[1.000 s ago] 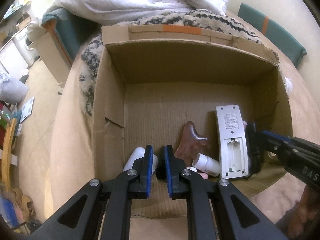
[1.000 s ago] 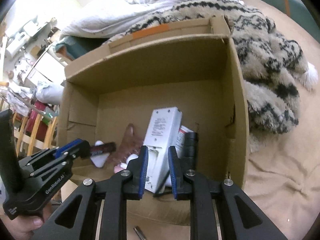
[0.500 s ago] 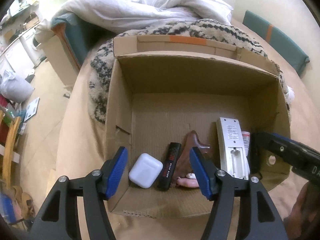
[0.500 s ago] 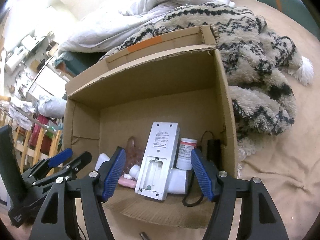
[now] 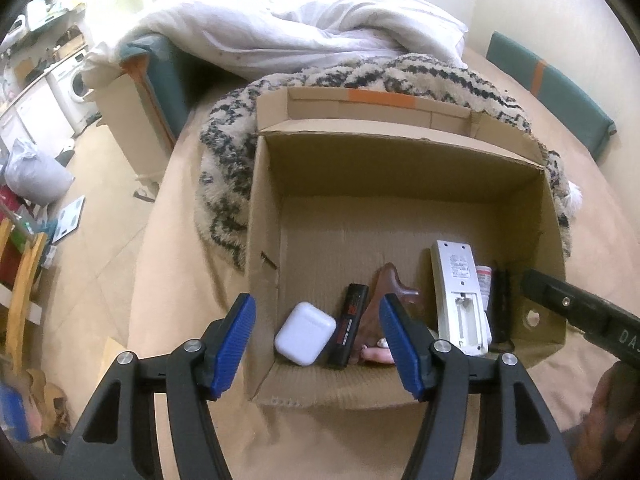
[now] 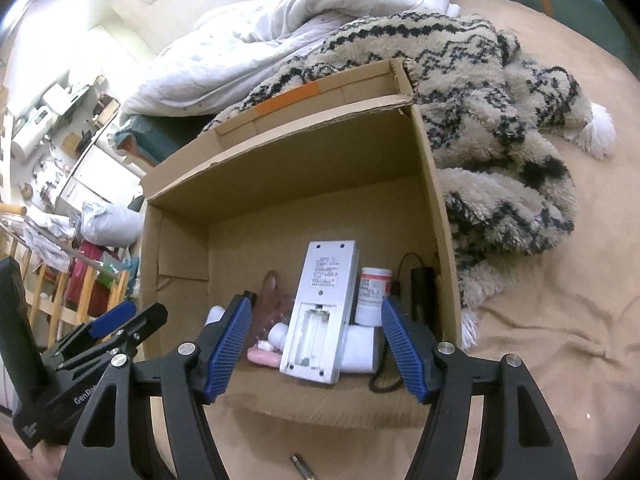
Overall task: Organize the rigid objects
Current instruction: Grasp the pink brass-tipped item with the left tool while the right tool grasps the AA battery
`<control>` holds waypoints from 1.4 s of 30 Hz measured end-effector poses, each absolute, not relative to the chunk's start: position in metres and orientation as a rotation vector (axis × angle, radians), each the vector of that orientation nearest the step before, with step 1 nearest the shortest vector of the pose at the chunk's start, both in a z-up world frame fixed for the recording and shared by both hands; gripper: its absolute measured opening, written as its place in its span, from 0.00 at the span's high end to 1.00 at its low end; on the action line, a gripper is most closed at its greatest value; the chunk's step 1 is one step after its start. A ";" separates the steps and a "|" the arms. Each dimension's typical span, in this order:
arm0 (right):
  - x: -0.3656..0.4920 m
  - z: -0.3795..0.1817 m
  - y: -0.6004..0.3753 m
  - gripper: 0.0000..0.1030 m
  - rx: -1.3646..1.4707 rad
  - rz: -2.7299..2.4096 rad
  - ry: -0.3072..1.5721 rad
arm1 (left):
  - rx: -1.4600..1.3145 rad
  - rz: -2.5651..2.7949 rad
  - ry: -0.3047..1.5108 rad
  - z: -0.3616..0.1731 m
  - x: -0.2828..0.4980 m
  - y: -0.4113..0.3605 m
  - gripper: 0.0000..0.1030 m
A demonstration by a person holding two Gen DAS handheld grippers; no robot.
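Note:
An open cardboard box lies on the bed. Along its near side lie a white earbud case, a black stick-shaped device, a brown scraper, a pink item, a white remote back-side up, a small white bottle and a black adapter. My left gripper is open and empty above the box's near left corner. My right gripper is open and empty above the remote and bottles.
A patterned shaggy blanket and a white duvet lie behind and right of the box. A small metal piece lies on the beige bedsheet near me. The bed's left edge drops to a cluttered floor.
Both grippers have opened and pulled back and up from the box. My left gripper has let go of the black stick, which now lies beside the earbud case.

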State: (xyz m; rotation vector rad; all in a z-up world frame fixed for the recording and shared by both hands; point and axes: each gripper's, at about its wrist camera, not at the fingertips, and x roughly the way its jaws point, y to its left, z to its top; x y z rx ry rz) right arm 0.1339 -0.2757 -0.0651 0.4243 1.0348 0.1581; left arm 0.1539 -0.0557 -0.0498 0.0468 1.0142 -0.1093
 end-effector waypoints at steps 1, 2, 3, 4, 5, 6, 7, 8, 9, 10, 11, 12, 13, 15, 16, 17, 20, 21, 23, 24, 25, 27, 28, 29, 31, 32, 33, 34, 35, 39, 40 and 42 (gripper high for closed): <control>0.130 -0.063 -0.275 0.31 0.421 0.157 1.033 | 0.041 -0.108 1.015 -0.049 0.151 -0.054 0.41; 0.127 -0.061 -0.275 0.31 0.418 0.155 1.031 | 0.036 -0.108 1.018 -0.049 0.147 -0.052 0.41; 0.123 -0.060 -0.274 0.31 0.415 0.154 1.029 | 0.033 -0.107 1.020 -0.049 0.144 -0.051 0.41; 0.119 -0.059 -0.274 0.31 0.413 0.152 1.027 | 0.031 -0.106 1.021 -0.049 0.141 -0.049 0.41; 0.115 -0.059 -0.274 0.31 0.417 0.150 1.027 | 0.031 -0.105 1.023 -0.049 0.138 -0.048 0.41; 0.110 -0.059 -0.274 0.31 0.425 0.149 1.030 | 0.031 -0.105 1.025 -0.049 0.134 -0.046 0.41; 0.105 -0.061 -0.273 0.31 0.438 0.149 1.035 | 0.032 -0.106 1.026 -0.049 0.132 -0.045 0.41; 0.099 -0.062 -0.273 0.31 0.449 0.149 1.039 | 0.033 -0.106 1.027 -0.050 0.129 -0.044 0.41; 0.094 -0.063 -0.273 0.31 0.459 0.147 1.042 | 0.034 -0.105 1.029 -0.050 0.126 -0.043 0.41; 0.087 -0.064 -0.273 0.31 0.468 0.143 1.045 | 0.033 -0.107 1.033 -0.051 0.124 -0.042 0.41; 0.082 -0.065 -0.273 0.31 0.474 0.136 1.051 | 0.032 -0.110 1.038 -0.052 0.121 -0.041 0.41; 0.075 -0.066 -0.273 0.31 0.483 0.130 1.059 | 0.032 -0.111 1.045 -0.054 0.118 -0.040 0.41; 0.070 -0.069 -0.274 0.31 0.499 0.128 1.066 | 0.034 -0.113 1.054 -0.056 0.114 -0.039 0.41; 0.062 -0.075 -0.277 0.31 0.548 0.122 1.088 | 0.032 -0.115 1.073 -0.060 0.111 -0.038 0.41; 0.058 -0.080 -0.279 0.31 0.577 0.117 1.107 | 0.027 -0.117 1.089 -0.064 0.109 -0.038 0.41; 0.055 -0.085 -0.281 0.31 0.599 0.110 1.124 | 0.019 -0.121 1.111 -0.069 0.107 -0.038 0.41; 0.051 -0.099 -0.286 0.31 0.675 0.089 1.169 | 0.011 -0.134 1.154 -0.080 0.103 -0.041 0.41; 0.050 -0.103 -0.288 0.31 0.700 0.086 1.178 | 0.021 -0.145 1.167 -0.084 0.101 -0.045 0.41; 0.050 -0.109 -0.291 0.31 0.729 0.079 1.192 | 0.046 -0.181 1.195 -0.093 0.099 -0.056 0.41; 0.051 -0.111 -0.291 0.31 0.734 0.073 1.197 | 0.056 -0.203 1.215 -0.099 0.099 -0.062 0.40; 0.051 -0.113 -0.292 0.31 0.737 0.069 1.200 | 0.069 -0.225 1.240 -0.107 0.100 -0.069 0.40; 0.053 -0.116 -0.292 0.31 0.748 0.069 1.209 | 0.112 -0.241 1.291 -0.125 0.105 -0.082 0.40; 0.054 -0.117 -0.291 0.31 0.756 0.073 1.214 | 0.132 -0.251 1.314 -0.133 0.107 -0.088 0.40; 0.055 -0.118 -0.291 0.31 0.760 0.078 1.218 | 0.157 -0.260 1.332 -0.141 0.110 -0.093 0.40; 0.057 -0.119 -0.289 0.31 0.759 0.083 1.223 | 0.195 -0.255 1.341 -0.152 0.115 -0.101 0.40; 0.058 -0.119 -0.289 0.31 0.758 0.085 1.223 | 0.217 -0.250 1.342 -0.158 0.119 -0.105 0.40; 0.058 -0.119 -0.289 0.31 0.759 0.089 1.223 | 0.226 -0.233 1.345 -0.163 0.122 -0.107 0.40; 0.058 -0.118 -0.289 0.31 0.761 0.092 1.222 | 0.212 -0.230 1.350 -0.166 0.125 -0.107 0.40; 0.059 -0.118 -0.289 0.31 0.762 0.095 1.222 | 0.195 -0.229 1.359 -0.170 0.128 -0.107 0.40; 0.061 -0.117 -0.287 0.31 0.761 0.107 1.223 | 0.220 -0.227 1.350 -0.178 0.134 -0.113 0.40; 0.062 -0.117 -0.286 0.31 0.759 0.109 1.224 | 0.230 -0.232 1.339 -0.178 0.134 -0.115 0.42; 0.063 -0.117 -0.285 0.31 0.751 0.112 1.228 | 0.242 -0.244 1.330 -0.177 0.132 -0.117 0.43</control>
